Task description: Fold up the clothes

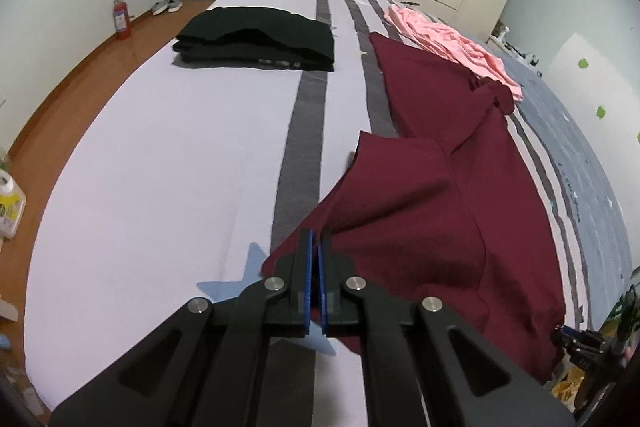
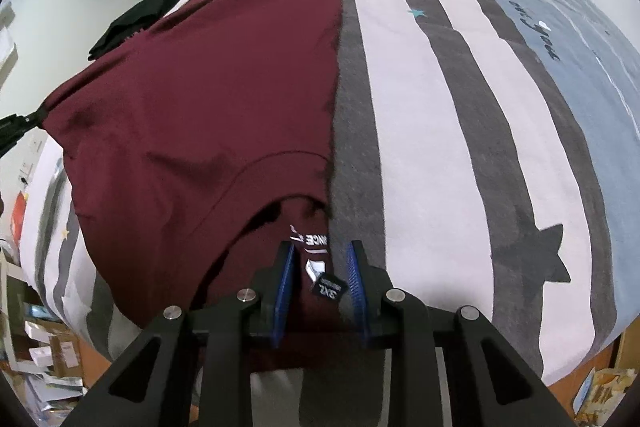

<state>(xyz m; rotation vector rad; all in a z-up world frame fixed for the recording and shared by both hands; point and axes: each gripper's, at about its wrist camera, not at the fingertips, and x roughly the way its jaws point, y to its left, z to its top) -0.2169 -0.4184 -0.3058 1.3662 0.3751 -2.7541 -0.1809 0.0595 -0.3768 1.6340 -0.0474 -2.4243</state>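
I found the maroon T-shirt (image 1: 432, 195) spread on the bed (image 1: 168, 163), over the grey stripes of the sheet. My left gripper (image 1: 316, 243) was clenched on the shirt's edge at the 6 o'clock side of the left wrist view, its blue pads pressed together with the cloth pulled up into a ridge toward them. In the right wrist view that same gripper showed at 9 o'clock, pinching the shirt's corner.

My right gripper (image 2: 320, 255) stood over the collar at 6 o'clock of its own view, jaws part-way apart, straddling the neck label and a black size tag (image 2: 330, 287). I could not tell whether its pads pressed on the cloth.

A folded black garment (image 1: 256, 43) lay on the bed at 11 o'clock from the left gripper, well apart from the shirt. A crumpled pink garment (image 1: 448, 43) lay at 1 o'clock, touching the shirt's far end.
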